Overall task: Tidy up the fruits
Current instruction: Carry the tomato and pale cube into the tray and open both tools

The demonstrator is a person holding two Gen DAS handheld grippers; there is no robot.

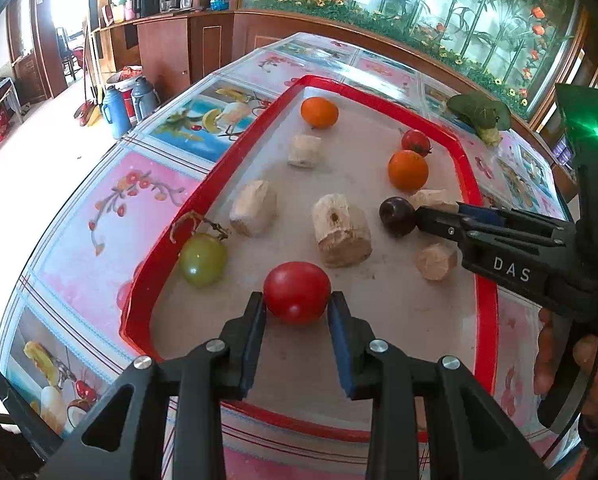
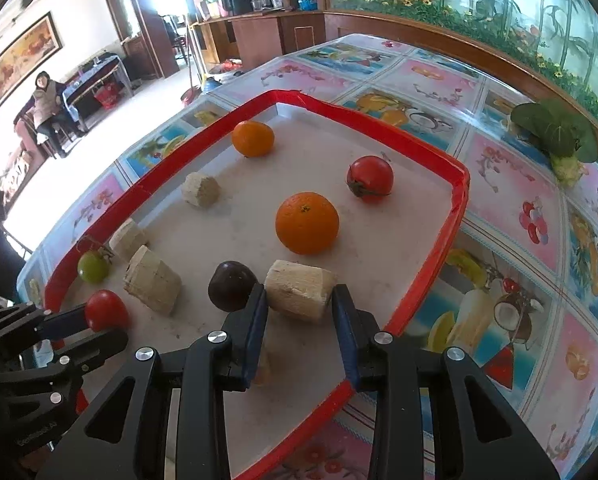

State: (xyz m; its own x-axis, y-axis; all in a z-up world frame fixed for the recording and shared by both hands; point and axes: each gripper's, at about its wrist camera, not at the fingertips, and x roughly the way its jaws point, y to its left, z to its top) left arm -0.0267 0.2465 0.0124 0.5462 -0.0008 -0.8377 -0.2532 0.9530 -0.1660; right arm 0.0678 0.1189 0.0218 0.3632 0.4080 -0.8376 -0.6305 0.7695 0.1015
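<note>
My left gripper (image 1: 297, 300) is squeezed on a red tomato (image 1: 297, 292), which sits on the floor of the red tray (image 1: 487, 320) close to its near edge. My right gripper (image 2: 299, 300) is clamped on a pale, round chunk (image 2: 299, 289) by the tray's near right edge. A dark plum (image 2: 231, 286) sits just beside that chunk, touching my gripper's left finger. A bigger pale chunk (image 2: 151, 286) lies between the plum and the tomato. A green grape (image 1: 202, 259) with a stem rests against the tray's left edge. An orange (image 2: 307, 222) sits in the middle, with a small tomato (image 2: 369, 179) behind it. Another orange (image 2: 253, 138) is near the far corner. A leafy green vegetable (image 2: 555, 132) lies on the surface, past the tray, by the far right edge.
</note>
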